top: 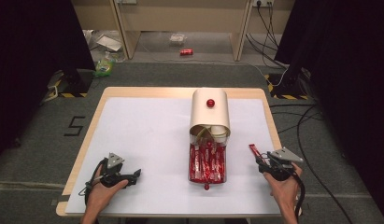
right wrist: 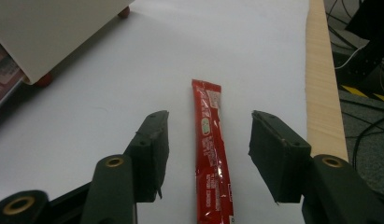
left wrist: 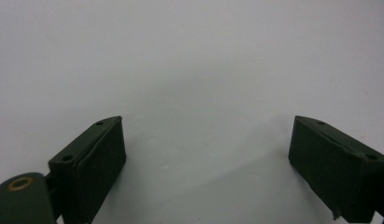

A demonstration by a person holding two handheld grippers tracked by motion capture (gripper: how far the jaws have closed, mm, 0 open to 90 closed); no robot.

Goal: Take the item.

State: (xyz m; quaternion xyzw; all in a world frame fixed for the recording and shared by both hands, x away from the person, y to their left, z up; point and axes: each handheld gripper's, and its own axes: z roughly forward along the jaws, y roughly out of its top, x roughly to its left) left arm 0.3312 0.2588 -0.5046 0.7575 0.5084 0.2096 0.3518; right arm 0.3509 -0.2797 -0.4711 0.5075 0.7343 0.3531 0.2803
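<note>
A cream-coloured cabinet (top: 209,111) with a red knob stands at the table's middle, and its pulled-out drawer (top: 207,163) holds several red stick packets. One more red stick packet (right wrist: 211,148) lies flat on the white table between the jaws of my right gripper (right wrist: 207,154), whose pads stand apart from it on both sides. In the high view that packet (top: 253,150) is near the right table edge, just beyond my right gripper (top: 265,162). My left gripper (top: 136,175) rests at the front left, open, with only bare white table between its jaws (left wrist: 206,154).
The cabinet's corner (right wrist: 49,37) and one red foot (right wrist: 43,80) stand to the left of my right gripper. The wooden table edge (right wrist: 323,93) runs close on the right, with cables and floor beyond. White sheet (top: 143,135) covers the tabletop.
</note>
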